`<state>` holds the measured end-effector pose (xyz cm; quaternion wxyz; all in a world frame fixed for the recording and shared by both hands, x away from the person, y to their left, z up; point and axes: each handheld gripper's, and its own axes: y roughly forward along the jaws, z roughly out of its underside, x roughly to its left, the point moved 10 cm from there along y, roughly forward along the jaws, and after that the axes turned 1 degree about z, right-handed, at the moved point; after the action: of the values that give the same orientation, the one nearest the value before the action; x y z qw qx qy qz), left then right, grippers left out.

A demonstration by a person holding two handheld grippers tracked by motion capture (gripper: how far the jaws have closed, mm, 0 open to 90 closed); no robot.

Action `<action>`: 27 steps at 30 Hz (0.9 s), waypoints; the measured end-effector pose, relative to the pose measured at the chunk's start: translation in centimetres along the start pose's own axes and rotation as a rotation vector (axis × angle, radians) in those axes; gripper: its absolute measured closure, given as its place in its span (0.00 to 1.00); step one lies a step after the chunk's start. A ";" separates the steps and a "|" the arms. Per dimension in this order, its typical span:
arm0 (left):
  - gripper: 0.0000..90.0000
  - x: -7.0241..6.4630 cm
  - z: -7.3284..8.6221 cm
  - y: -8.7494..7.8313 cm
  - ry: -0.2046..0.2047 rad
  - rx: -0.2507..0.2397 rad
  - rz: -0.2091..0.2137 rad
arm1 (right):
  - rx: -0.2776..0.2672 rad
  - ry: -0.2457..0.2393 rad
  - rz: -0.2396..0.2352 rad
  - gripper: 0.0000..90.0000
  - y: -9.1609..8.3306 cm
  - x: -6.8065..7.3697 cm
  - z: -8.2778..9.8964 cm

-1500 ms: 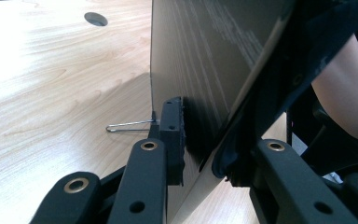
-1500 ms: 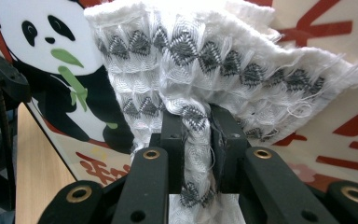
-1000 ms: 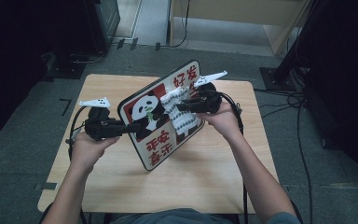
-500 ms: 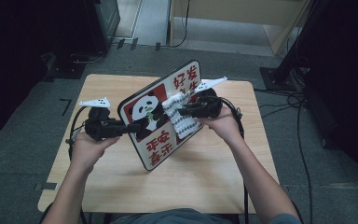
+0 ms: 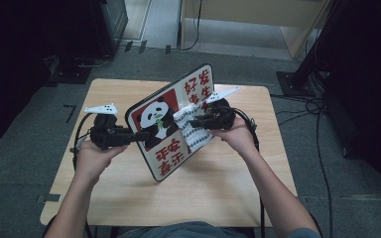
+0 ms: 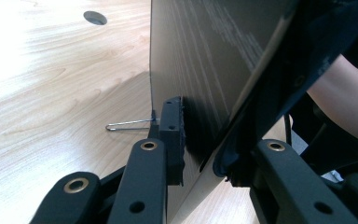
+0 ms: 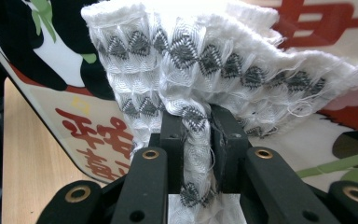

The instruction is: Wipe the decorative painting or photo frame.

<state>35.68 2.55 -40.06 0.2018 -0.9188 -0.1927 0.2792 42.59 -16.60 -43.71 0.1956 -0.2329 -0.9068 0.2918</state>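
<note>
Not much is changed from a second ago: the panda board (image 5: 171, 121) is kept propped on its lower edge on the wooden table (image 5: 218, 183), tilted the same way, and the left gripper (image 5: 138, 135) is parked at the same spot on its left edge. The real difference is on the right side, where the right gripper (image 5: 192, 121) and the white cloth (image 5: 192, 130) are seen a bit lower and closer to the board's middle than before, so the cloth has been slid along the printed face.

In the left gripper view, the board (image 6: 200, 60) is seen edge-on and is pinched between the two jaws, one pad pressed on each face, so the jaws are closed down to the board's thickness. A thin wire clip (image 6: 130, 124) is seen lying on the table (image 6: 51, 93) just past the jaw.

In the right gripper view, the white cloth (image 7: 191, 70), woven with a grey diamond pattern, is bunched and clamped tight between the jaws, with barely any gap left. The cloth is fanned out above the jaws and pressed against the printed face of the board (image 7: 98, 126), over the red characters and the panda picture.

No containers are seen on the table, for what it's worth.
</note>
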 end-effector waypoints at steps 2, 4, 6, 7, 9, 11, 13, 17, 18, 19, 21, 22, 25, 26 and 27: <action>0.81 0.0 0.0 0.0 0.000 0.000 0.000 | 0.003 0.003 0.002 0.86 0.0 0.0 0.2; 0.81 0.0 0.0 0.0 0.000 0.000 0.000 | 0.008 0.001 0.001 0.86 0.1 -0.1 0.5; 0.81 0.0 0.0 0.0 0.000 0.000 0.000 | 0.008 0.003 0.000 0.86 0.3 -0.1 0.7; 0.81 0.0 0.0 0.0 0.000 0.000 0.000 | 0.008 0.007 -0.001 0.86 0.3 -0.1 0.7; 0.81 0.0 0.0 0.0 0.000 0.001 0.001 | 0.007 0.016 -0.002 0.86 0.4 -0.2 1.0; 0.81 0.0 0.0 0.0 0.000 0.000 0.001 | 0.012 0.018 0.000 0.86 0.5 -0.2 1.2; 0.81 0.0 0.0 0.0 0.000 0.001 0.001 | 0.010 0.013 0.000 0.86 0.6 -0.2 1.5; 0.81 0.0 0.0 0.0 0.000 0.001 0.001 | 0.020 0.021 -0.002 0.86 0.9 -0.3 2.1; 0.81 0.0 0.0 0.0 0.000 0.001 0.001 | 0.025 0.029 -0.001 0.86 1.0 -0.3 2.2; 0.81 0.0 0.0 0.0 0.000 0.001 0.002 | 0.027 0.028 -0.001 0.86 1.0 -0.3 2.3; 0.81 0.0 0.0 0.0 0.000 0.001 0.002 | 0.037 0.031 -0.001 0.86 1.1 -0.3 2.6; 0.81 0.0 0.0 0.0 0.000 0.001 0.001 | 0.040 0.031 0.000 0.86 1.2 -0.3 2.7; 0.81 0.0 0.0 0.0 0.001 0.002 0.002 | 0.049 0.041 -0.001 0.86 1.2 -0.4 3.0; 0.81 0.0 0.0 0.0 0.001 0.002 0.002 | 0.050 0.040 0.000 0.86 1.3 -0.4 3.1; 0.81 0.0 0.0 0.0 0.000 0.001 0.002 | 0.054 0.045 0.001 0.86 1.3 -0.4 3.2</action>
<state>35.64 2.56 -40.06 0.2022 -0.9189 -0.1916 0.2795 41.76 -17.29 -46.99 0.2219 -0.2345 -0.8939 0.3111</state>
